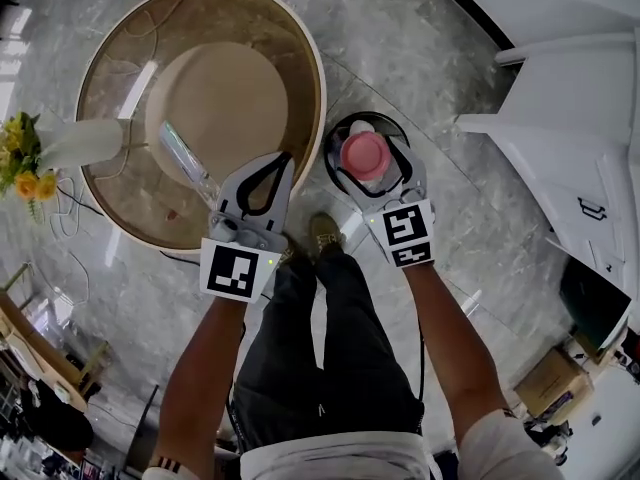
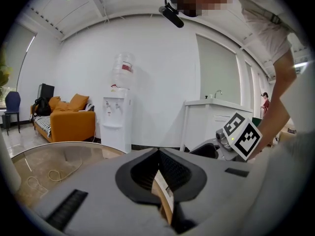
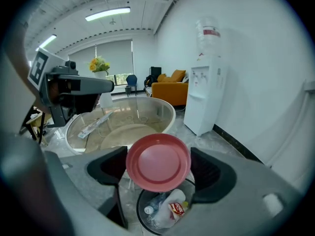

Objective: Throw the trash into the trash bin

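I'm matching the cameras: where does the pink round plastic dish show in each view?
Head view: pink round plastic dish just right of centre.
Left gripper view: not in it.
Right gripper view: centre, low.
Shared landmark: round glass table.

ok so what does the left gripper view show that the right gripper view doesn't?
Only the left gripper view: the cardboard scrap pinched in the shut left gripper, and a white counter with a tap.

Only the right gripper view: the pink container held in the right gripper above the trash bin, which already has rubbish in it, plus yellow flowers.

Both: the water dispenser, the orange sofa and the round glass table.
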A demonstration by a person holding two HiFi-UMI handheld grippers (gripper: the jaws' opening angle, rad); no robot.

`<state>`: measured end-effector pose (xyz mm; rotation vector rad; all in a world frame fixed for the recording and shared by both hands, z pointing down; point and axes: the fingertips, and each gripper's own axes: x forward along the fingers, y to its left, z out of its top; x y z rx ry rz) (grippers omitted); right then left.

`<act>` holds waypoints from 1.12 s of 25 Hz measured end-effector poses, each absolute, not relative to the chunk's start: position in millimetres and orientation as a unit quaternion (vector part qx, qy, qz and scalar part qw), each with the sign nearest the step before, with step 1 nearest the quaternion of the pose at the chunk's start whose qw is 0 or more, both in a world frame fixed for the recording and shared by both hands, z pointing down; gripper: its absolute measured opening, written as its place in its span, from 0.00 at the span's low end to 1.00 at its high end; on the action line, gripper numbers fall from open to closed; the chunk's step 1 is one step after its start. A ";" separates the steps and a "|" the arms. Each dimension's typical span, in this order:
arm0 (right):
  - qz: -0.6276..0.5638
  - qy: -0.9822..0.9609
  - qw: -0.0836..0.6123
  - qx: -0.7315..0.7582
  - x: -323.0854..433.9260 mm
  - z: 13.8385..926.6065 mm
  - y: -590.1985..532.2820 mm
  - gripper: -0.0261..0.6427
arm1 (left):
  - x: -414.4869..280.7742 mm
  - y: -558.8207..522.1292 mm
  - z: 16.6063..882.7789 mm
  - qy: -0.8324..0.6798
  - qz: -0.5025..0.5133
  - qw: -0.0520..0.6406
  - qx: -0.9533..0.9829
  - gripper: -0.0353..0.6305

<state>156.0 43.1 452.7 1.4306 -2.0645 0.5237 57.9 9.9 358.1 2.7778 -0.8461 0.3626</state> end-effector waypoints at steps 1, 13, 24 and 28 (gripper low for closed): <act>0.201 -0.768 0.285 0.537 161.8 455.4 45.8 0.62 | 61.8 11.5 358.5 -0.285 0.125 0.108 0.944 0.05; 0.204 -0.759 0.304 0.538 189.9 471.7 61.9 0.65 | 80.7 20.1 364.0 -0.285 0.133 0.112 0.943 0.05; 0.082 -0.806 0.252 0.529 159.0 404.8 31.5 0.27 | 60.1 15.6 361.7 -0.319 0.127 0.115 0.932 0.05; 0.056 -0.816 0.247 0.520 142.9 389.0 22.5 0.06 | 49.1 14.9 360.3 -0.333 0.129 0.111 0.927 0.05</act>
